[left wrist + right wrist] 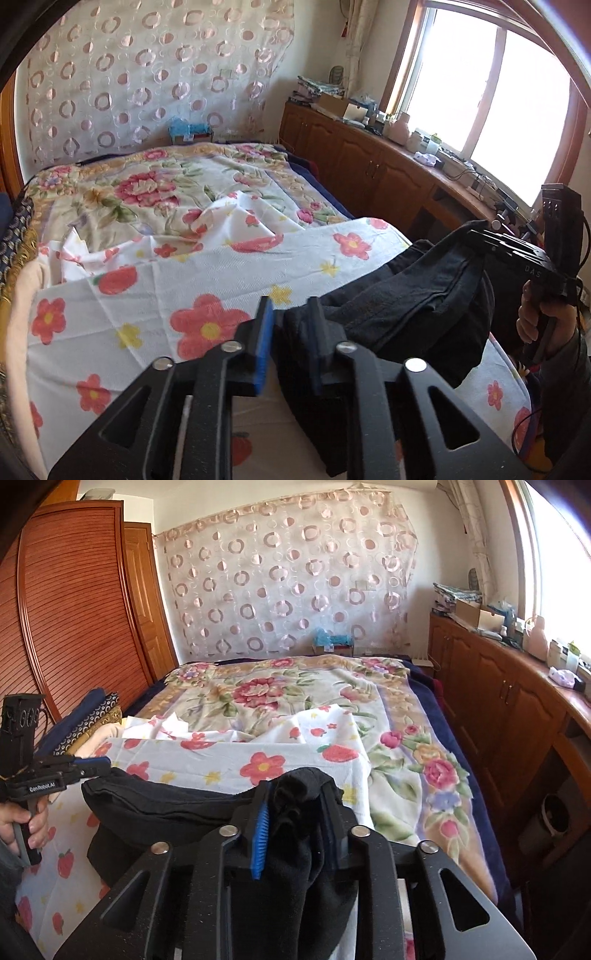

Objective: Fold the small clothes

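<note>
Fingers of the left gripper (pixel 291 325) sit at the six o'clock edge of its own view; black cloth lies between the blue pad (pixel 263 343) and the other finger, though a gap shows beside the pad, so I cannot tell whether the clamp is firm. From there a black garment (pixel 417 295) stretches toward three o'clock, slung above the flower-print sheet (pixel 207 273) that covers the near end of the bed (pixel 480 760), its lower part sagging onto the sheet. At the far end the right gripper (pixel 295 808) is clenched on a bunched corner of the same garment, fabric squeezed between its fingers and spilling below them.

Judging by the spread, the step in hand is holding the garment out by two corners before the first fold. The next move likely calls for lowering it flat on the sheet, with both corners level and the cloth taut, then carrying one edge over the other.

Toward one o'clock, on the wooden cabinet tabletop (pixel 569 705) under the window, an open cardboard box (pixel 476 614) stands among jars and bottles; its contents cannot be made out.
</note>
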Demonstrator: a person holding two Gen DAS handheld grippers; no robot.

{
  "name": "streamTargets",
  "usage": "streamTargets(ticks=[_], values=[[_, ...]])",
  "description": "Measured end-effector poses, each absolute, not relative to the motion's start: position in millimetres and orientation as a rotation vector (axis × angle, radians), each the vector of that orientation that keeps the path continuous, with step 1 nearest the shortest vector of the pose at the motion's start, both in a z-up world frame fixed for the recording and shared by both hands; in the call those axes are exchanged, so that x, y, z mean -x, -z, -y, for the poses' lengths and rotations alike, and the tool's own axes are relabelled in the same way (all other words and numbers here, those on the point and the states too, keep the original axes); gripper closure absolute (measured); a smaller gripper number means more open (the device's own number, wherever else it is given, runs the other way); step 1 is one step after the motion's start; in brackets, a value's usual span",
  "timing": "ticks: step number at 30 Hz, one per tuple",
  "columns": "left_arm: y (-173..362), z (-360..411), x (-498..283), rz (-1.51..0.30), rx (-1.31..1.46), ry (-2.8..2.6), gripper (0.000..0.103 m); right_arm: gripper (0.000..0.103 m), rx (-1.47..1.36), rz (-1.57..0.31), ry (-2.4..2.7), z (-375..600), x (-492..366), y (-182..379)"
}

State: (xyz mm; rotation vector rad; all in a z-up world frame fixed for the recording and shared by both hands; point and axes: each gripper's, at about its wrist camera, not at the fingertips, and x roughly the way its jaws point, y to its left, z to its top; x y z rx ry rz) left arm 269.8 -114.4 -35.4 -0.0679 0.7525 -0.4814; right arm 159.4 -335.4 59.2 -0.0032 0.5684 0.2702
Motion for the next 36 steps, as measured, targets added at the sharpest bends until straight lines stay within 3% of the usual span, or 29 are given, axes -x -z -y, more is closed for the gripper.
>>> streamTargets(ticks=[2,4,5,7,8,21,23,25,36], values=[[33.4,108.8,-268.2,-0.752,0.069,0.497,0.064,0.063,0.043,-0.556,-0.244,338.0,-152.5,-60.8],[35.8,103.8,-265.2,-0.764,0.067,0.509,0.058,0.059,0.078,-0.553,-0.224,342.2,-147.0,-58.1],[38.3,100.4,-262.3,-0.774,0.066,0.510,0.045,0.058,0.078,-0.563,-0.223,345.2,-142.7,-57.6],[43.6,94.3,-257.5,-0.780,0.069,0.506,0.027,0.057,0.077,-0.581,-0.220,350.2,-135.7,-55.2],[48.1,91.0,-255.1,-0.792,0.071,0.505,0.026,0.056,0.078,-0.587,-0.211,351.6,-132.1,-54.9],[64.1,117.2,-272.6,-0.857,0.011,0.535,0.026,0.056,0.110,-0.673,-0.362,326.2,-167.0,-65.3],[64.2,120.3,-279.3,-0.850,-0.010,0.520,0.026,0.081,0.126,-0.669,-0.390,325.2,-173.1,-69.3],[63.1,118.5,-285.9,-0.844,-0.004,0.508,0.026,0.092,0.178,-0.644,-0.397,322.8,-175.2,-72.6],[53.4,100.1,-301.1,-0.793,0.052,0.400,0.025,0.095,0.060,-0.675,-0.233,350.8,-186.3,-70.6]])
